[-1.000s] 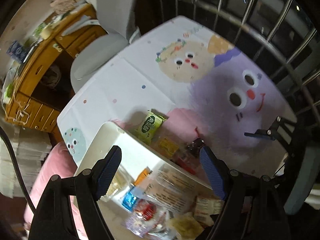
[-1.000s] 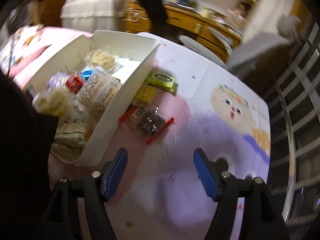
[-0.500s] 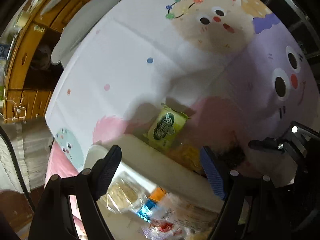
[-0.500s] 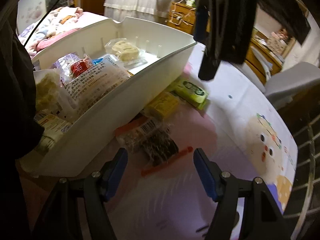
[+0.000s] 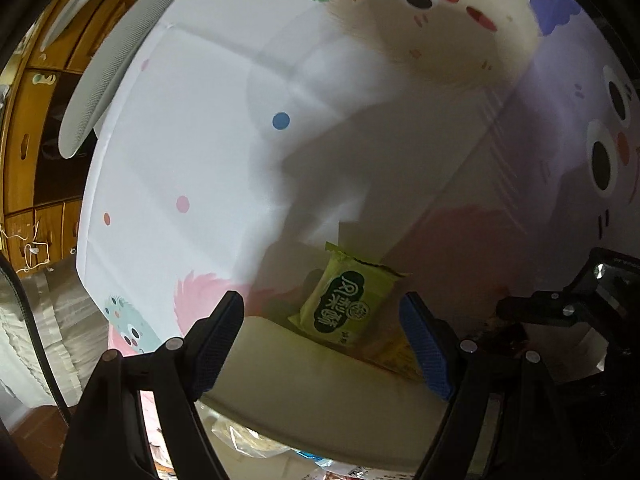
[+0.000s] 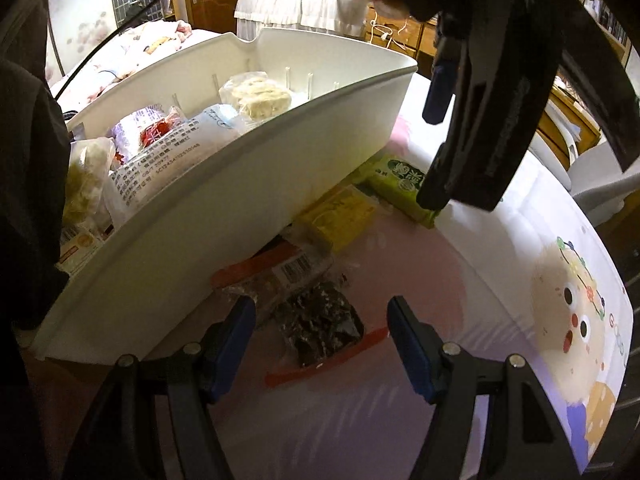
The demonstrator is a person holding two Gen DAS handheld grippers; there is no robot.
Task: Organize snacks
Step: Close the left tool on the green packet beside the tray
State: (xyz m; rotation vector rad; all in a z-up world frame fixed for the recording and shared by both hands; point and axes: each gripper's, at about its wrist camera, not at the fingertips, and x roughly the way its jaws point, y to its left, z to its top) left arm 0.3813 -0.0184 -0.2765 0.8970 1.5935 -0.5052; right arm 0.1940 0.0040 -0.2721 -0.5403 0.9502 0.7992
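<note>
A white bin (image 6: 240, 200) holds several snack packets and stands on the cartoon tablecloth (image 6: 520, 280). Beside its wall lie a green packet (image 6: 400, 184), a yellow packet (image 6: 340, 216) and a dark snack packet with red ends (image 6: 316, 320). My right gripper (image 6: 322, 344) is open, low over the dark packet. My left gripper (image 5: 322, 340) is open, just above the green packet (image 5: 348, 304) and the bin's rim (image 5: 304, 380); it shows from the right wrist view (image 6: 472, 120) as a dark body over the green packet.
A grey chair (image 5: 104, 80) and wooden drawers (image 5: 36, 120) stand past the table's far edge. A bed with pink bedding (image 6: 132, 40) lies behind the bin. The right gripper shows at the right of the left wrist view (image 5: 560, 312).
My left gripper has come down and forward over the bin's rim toward the green packet. My right gripper has lowered and moved in toward the dark packet.
</note>
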